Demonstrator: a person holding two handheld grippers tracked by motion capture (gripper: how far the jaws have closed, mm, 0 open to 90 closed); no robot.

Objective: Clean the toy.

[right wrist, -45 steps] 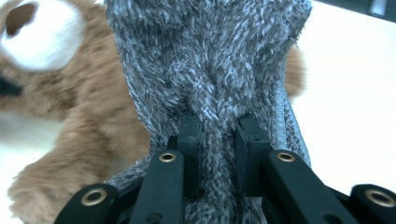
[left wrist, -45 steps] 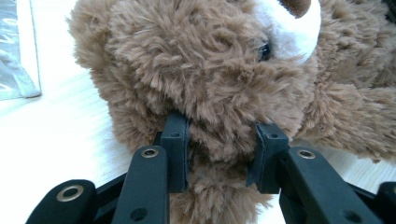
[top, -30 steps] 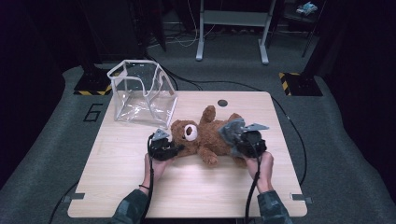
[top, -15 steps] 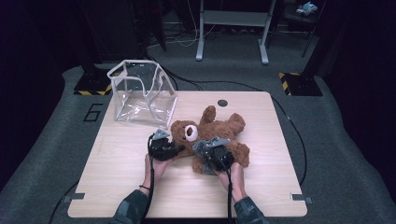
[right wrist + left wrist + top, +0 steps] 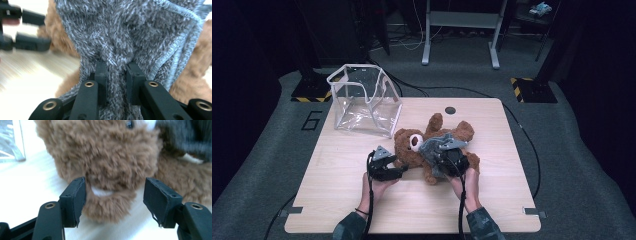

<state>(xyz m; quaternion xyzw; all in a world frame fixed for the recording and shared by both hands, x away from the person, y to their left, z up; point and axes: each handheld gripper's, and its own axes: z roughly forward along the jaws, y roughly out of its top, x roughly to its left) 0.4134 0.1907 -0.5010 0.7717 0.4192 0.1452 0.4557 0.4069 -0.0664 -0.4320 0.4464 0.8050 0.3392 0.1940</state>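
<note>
1. The place looked like a lab or recording studio, not a home.
2. A lone wooden table stood on grey carpet, with dark surroundings beyond.
3. Ahead of the jaws, past the table's far edge, stood a metal stand's legs.
4. Yellow-and-black striped bases sat on the floor.
5. Cables ran across the carpet, which bore a painted number six.

One teddy bear, one grey garment, one clear box
</note>
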